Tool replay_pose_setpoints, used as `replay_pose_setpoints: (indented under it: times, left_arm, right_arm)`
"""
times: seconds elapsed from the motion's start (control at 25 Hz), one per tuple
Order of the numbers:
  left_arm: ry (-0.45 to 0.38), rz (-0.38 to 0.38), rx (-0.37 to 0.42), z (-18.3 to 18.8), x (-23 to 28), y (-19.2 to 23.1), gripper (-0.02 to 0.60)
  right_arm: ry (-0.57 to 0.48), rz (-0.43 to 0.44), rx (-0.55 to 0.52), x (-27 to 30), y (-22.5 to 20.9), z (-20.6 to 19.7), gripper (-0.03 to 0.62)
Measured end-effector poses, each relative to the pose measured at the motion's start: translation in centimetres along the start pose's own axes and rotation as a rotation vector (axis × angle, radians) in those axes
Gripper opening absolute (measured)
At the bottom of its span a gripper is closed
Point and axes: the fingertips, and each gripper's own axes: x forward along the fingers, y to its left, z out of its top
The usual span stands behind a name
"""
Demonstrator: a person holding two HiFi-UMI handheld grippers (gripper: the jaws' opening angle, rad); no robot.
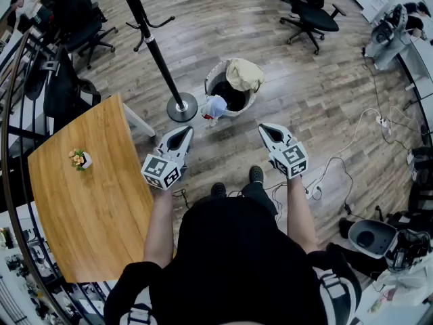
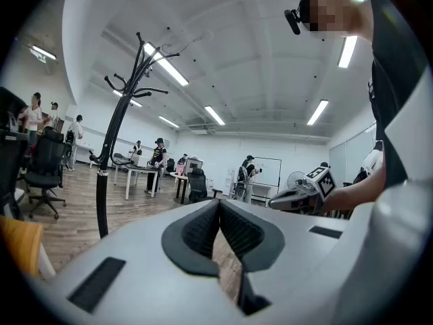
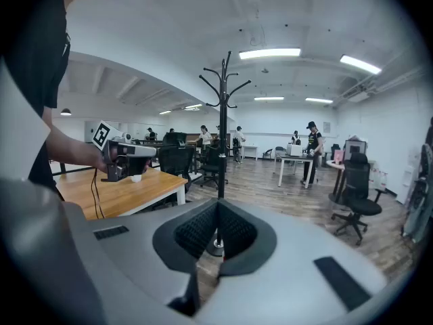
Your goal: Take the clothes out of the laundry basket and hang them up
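The left gripper (image 1: 183, 134) and right gripper (image 1: 266, 130) hover side by side above the floor, each with jaws pressed together on nothing. Beyond them the laundry basket (image 1: 210, 81) stands just beside the base of the coat stand (image 1: 157, 54). A white-and-blue garment (image 1: 215, 106) hangs over its near rim; a beige garment (image 1: 243, 74) drapes its far rim. Both look light and limp, likely to sag and trail, so pinching a bunched fold at the rim seems best.

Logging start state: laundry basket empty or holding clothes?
Not empty: a cream garment lies over the rim of the round white laundry basket; a pale blue-white cloth sits at its near edge. Dark interior: cannot tell.
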Motion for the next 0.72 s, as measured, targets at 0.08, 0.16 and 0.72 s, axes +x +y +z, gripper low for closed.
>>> replay_pose_setpoints:
  times: [0.08,0.16,0.72]
  left_arm:
    - [0.002,0.003,0.000,-0.1,0.0,0.2,0.021]
    - [0.004,0.004,-0.002,-0.1,-0.1,0.3,0.021]
    - [0.026,0.012,-0.017,-1.1,-0.5,0.7,0.021]
  right_arm:
    - [0.003,0.010,-0.004,0.1,0.1,-0.1,0.008]
    - [0.007,0.020,-0.007,0.1,0.3,-0.1,0.008]
    - [0.007,0.005,0.015,0.4,0.5,-0.5,0.008]
